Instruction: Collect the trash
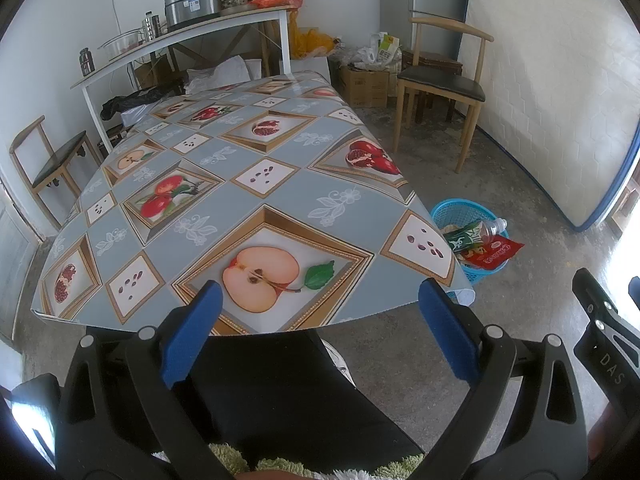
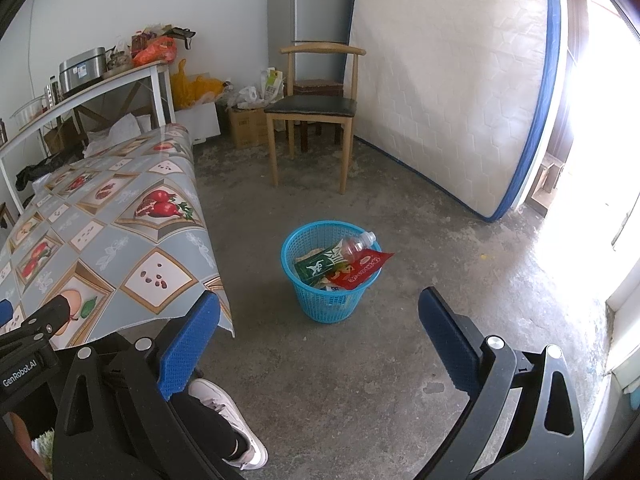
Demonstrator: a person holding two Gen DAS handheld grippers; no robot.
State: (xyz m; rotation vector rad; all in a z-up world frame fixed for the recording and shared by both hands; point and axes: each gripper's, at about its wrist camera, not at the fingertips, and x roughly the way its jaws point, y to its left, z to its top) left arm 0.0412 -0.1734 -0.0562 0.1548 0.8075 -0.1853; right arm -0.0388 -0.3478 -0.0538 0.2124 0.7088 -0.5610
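Observation:
A blue plastic basket (image 2: 325,304) stands on the concrete floor right of the table; in the left wrist view the basket (image 1: 486,270) peeks out past the table corner. Inside lie a clear plastic bottle (image 2: 357,245), a green packet (image 2: 320,265) and a red snack wrapper (image 2: 360,270). My left gripper (image 1: 320,328) hangs open over the table's near edge, nothing between its blue pads. My right gripper (image 2: 320,340) is open too, above the floor just short of the basket, holding nothing. The fruit-patterned tablecloth (image 1: 240,184) carries no loose items.
A wooden chair (image 2: 316,108) stands behind the basket, with a mattress (image 2: 452,92) leaning on the wall to the right. Another chair (image 1: 52,164) sits left of the table. Cardboard boxes and bags crowd the far wall. A person's leg and white shoe (image 2: 228,412) are below my grippers.

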